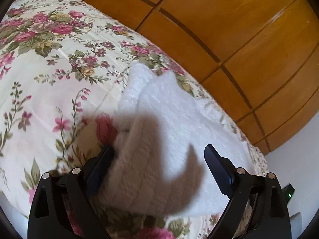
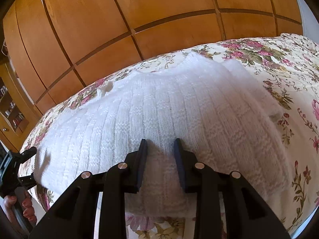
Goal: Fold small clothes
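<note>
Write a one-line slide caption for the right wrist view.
Right gripper pinches the near hem of a white knitted sweater spread on a floral bedspread.

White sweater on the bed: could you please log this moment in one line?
sweater: flat on bedspread | left gripper: open | right gripper: shut on sweater

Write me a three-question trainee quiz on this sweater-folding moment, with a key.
1. True or false: the white knitted sweater lies on a floral bedspread.
2. Which hand-held gripper has a fold of the knit pinched between its fingers: A) the left hand-held gripper, B) the right hand-held gripper?
3. Fill in: behind the bed stands a wall of ______ cabinet doors.

Key
1. True.
2. B. The left one stands wide open, with a blurred flap of sweater loose between its fingers.
3. Wooden.
</note>
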